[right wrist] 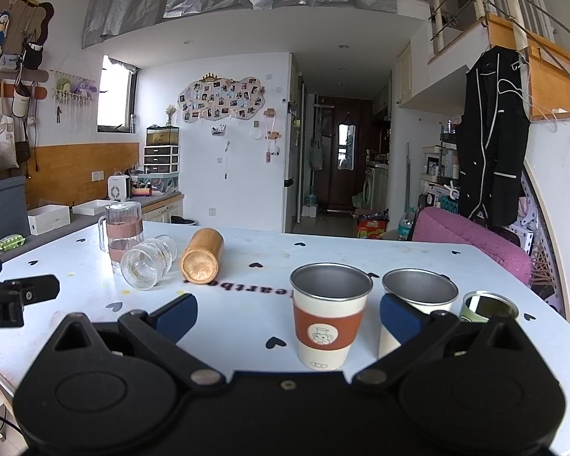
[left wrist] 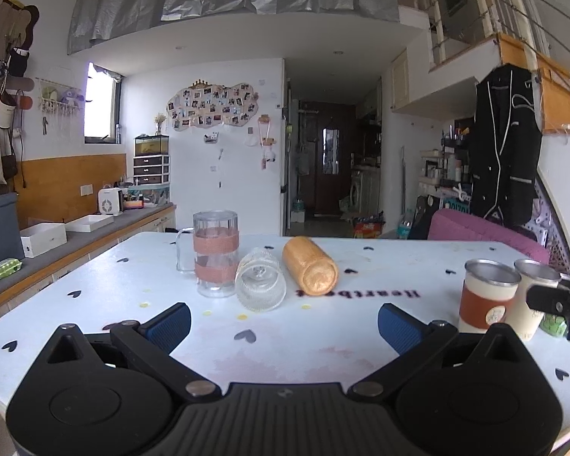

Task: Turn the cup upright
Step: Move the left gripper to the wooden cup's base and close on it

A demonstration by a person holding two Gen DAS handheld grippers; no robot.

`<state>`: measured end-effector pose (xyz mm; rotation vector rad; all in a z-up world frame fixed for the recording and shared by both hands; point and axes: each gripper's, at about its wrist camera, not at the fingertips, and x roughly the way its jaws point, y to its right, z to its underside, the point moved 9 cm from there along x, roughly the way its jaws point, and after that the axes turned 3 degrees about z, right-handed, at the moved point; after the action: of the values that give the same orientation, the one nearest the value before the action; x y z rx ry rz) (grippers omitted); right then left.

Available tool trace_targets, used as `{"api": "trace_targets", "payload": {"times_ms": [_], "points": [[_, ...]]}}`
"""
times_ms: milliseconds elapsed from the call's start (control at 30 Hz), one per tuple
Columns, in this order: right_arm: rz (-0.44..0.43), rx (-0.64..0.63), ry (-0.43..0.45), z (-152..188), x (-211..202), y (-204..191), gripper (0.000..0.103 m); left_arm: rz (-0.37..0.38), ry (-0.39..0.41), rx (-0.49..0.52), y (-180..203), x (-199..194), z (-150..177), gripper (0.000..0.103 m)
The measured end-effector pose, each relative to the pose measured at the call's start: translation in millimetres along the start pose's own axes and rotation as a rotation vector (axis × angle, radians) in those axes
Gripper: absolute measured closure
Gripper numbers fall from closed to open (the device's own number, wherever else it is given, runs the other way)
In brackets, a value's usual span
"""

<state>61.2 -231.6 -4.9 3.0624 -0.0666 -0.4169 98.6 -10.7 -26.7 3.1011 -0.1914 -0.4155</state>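
Observation:
A ribbed clear glass cup (left wrist: 261, 280) lies on its side on the white table, mouth toward me; it also shows in the right wrist view (right wrist: 146, 262). A wooden cup (left wrist: 309, 270) lies on its side beside it, to the right, and shows in the right wrist view (right wrist: 203, 261). My left gripper (left wrist: 284, 325) is open and empty, just short of the two cups. My right gripper (right wrist: 288, 319) is open and empty, with an upright metal cup with an orange sleeve (right wrist: 330, 319) standing between its fingers.
A clear mug with orange bands (left wrist: 213, 252) stands upright left of the glass cup. A second metal cup (right wrist: 418, 300) and a green-labelled small cup (right wrist: 486, 307) stand at the right. The white table (left wrist: 323, 342) has heart marks. A pink chair (right wrist: 471, 239) stands behind it.

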Motion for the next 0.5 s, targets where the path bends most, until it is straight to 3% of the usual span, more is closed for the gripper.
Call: {"api": "trace_targets", "payload": {"times_ms": [367,500], "points": [[0.022,0.029,-0.006,13,-1,12,0.0,0.075,-0.017,0.043,38,63,-36,0.0],[0.027,0.047,-0.006,19,-2,20,0.0,0.144,-0.078,0.019,55,105,-52,0.002]]}}
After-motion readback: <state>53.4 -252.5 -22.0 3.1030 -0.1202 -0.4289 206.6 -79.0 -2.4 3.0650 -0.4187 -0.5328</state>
